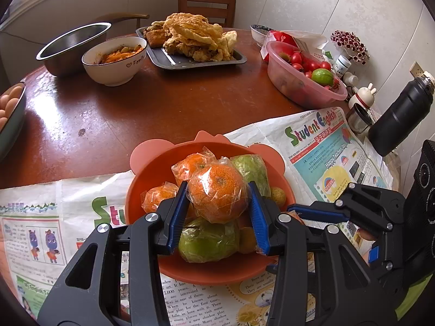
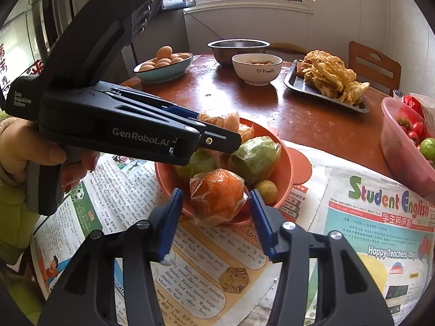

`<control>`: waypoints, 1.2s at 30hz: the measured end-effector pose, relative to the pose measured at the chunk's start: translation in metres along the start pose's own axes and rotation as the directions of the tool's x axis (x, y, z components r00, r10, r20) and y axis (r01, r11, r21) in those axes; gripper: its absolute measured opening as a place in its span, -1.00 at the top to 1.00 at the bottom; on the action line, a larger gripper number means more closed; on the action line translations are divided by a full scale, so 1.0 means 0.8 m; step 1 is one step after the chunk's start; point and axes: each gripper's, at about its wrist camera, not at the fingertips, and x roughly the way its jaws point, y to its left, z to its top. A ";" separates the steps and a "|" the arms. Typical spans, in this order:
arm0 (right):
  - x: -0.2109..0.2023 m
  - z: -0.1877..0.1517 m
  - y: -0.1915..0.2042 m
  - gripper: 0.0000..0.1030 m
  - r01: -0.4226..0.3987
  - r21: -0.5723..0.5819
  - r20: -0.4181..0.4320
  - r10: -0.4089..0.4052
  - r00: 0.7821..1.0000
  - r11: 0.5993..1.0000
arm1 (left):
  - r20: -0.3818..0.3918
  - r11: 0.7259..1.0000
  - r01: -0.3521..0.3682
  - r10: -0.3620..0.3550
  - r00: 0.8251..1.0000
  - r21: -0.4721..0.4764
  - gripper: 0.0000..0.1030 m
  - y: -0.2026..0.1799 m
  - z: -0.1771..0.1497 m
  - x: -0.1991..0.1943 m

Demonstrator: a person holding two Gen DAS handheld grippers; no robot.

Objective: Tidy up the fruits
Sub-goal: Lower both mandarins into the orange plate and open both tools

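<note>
An orange bowl [image 1: 141, 190] on newspaper holds plastic-wrapped oranges, green fruits and small yellow-green fruits. My left gripper [image 1: 218, 198] is over the bowl, its blue pads against both sides of the top wrapped orange [image 1: 217, 197]. My right gripper [image 2: 216, 198] is at the bowl's near rim [image 2: 282, 179], its jaws wide on either side of another wrapped orange [image 2: 217, 195]; a small gap shows on the left. A wrapped green fruit [image 2: 254, 159] lies behind it. The left gripper's body [image 2: 122, 130] crosses the right wrist view.
A pink tub [image 1: 299, 87] of red and green fruits sits at right. A tray of fried food [image 1: 190, 40], a white bowl [image 1: 114, 62], a steel bowl [image 1: 70, 46] and an egg bowl [image 2: 163, 65] stand behind. A black flask [image 1: 399, 116] is at right.
</note>
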 end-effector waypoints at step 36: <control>-0.054 -0.002 -0.004 -0.66 0.085 0.022 0.075 -0.086 0.993 0.996 | 0.081 0.999 -0.043 0.044 0.996 -0.018 -0.35 -0.004 -0.007 -0.048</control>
